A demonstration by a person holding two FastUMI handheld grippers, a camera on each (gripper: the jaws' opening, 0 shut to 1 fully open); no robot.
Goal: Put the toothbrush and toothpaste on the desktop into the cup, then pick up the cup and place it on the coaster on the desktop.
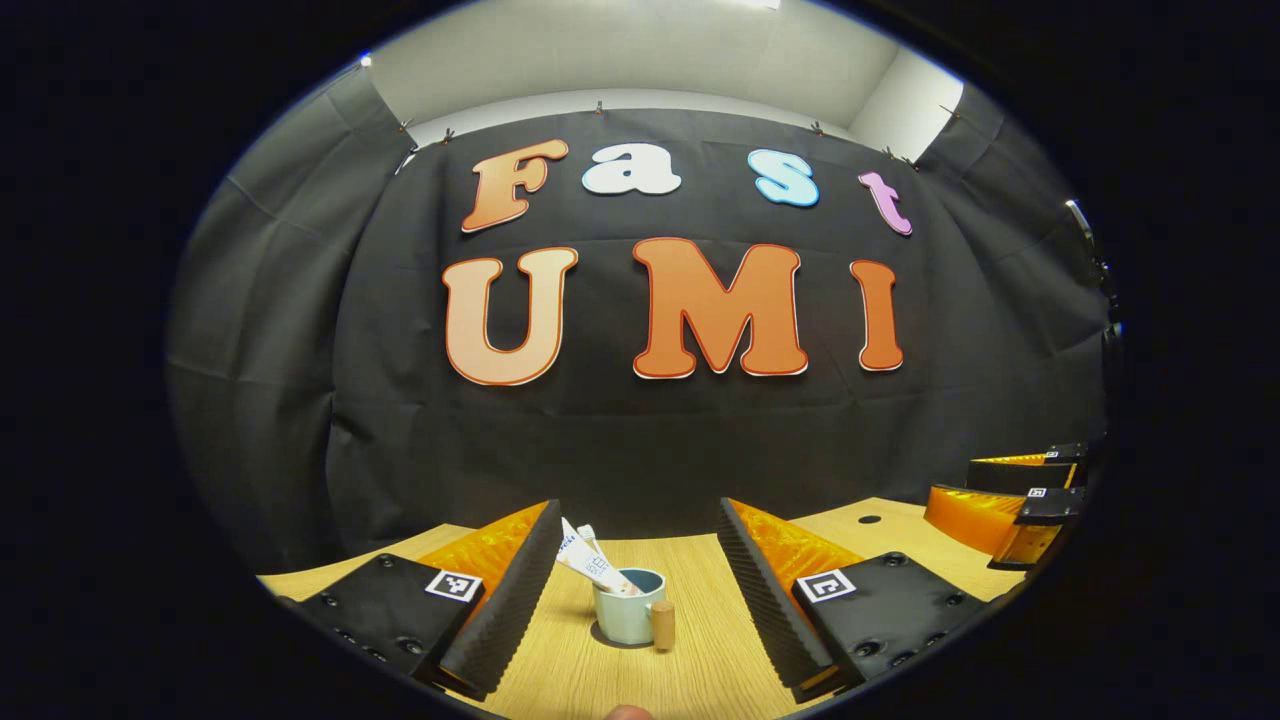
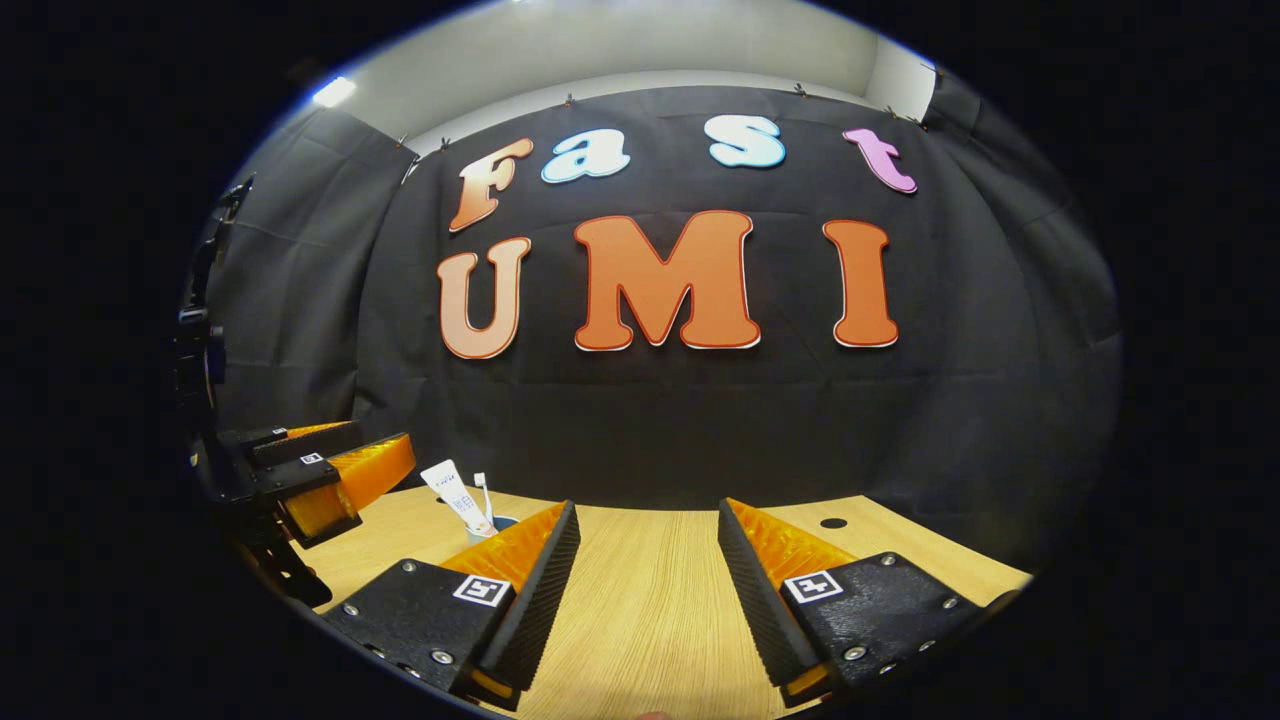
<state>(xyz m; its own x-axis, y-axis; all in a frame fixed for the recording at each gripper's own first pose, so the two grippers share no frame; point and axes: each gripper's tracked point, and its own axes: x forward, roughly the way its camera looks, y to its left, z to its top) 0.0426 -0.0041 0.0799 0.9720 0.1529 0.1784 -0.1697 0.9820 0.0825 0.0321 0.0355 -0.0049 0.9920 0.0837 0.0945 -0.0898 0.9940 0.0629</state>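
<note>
Both of our grippers hang spread and empty above the worktop [image 1: 700,570]. Our left gripper [image 1: 640,590] frames the cup [image 1: 628,610] between its parted fingers, but well short of it, touching nothing. Our right gripper [image 2: 648,590] has only bare wood between its fingers; in its view the cup [image 2: 497,524] sits off to the left, partly hidden behind one finger, with the left gripper [image 2: 335,470] hovering near it.

We judge the first half of the task done. The toothpaste [image 1: 592,562] stands tilted in the cup, leaning up and to the left over the rim, and the toothbrush [image 1: 587,535] stands beside it, its head showing just above the tube. From the right gripper view, the toothpaste [image 2: 456,497] and the toothbrush [image 2: 484,494] again rise together from the cup.

What we still have to do is lift the cup and set it on the coaster. We cannot say where the coaster lies. A small wooden cylinder [image 1: 663,625] stands against the cup on its right; it may be the cup's handle, though we cannot tell for sure. With the tube leaning well out, we reckon the cup wants a level, steady lift.
</note>
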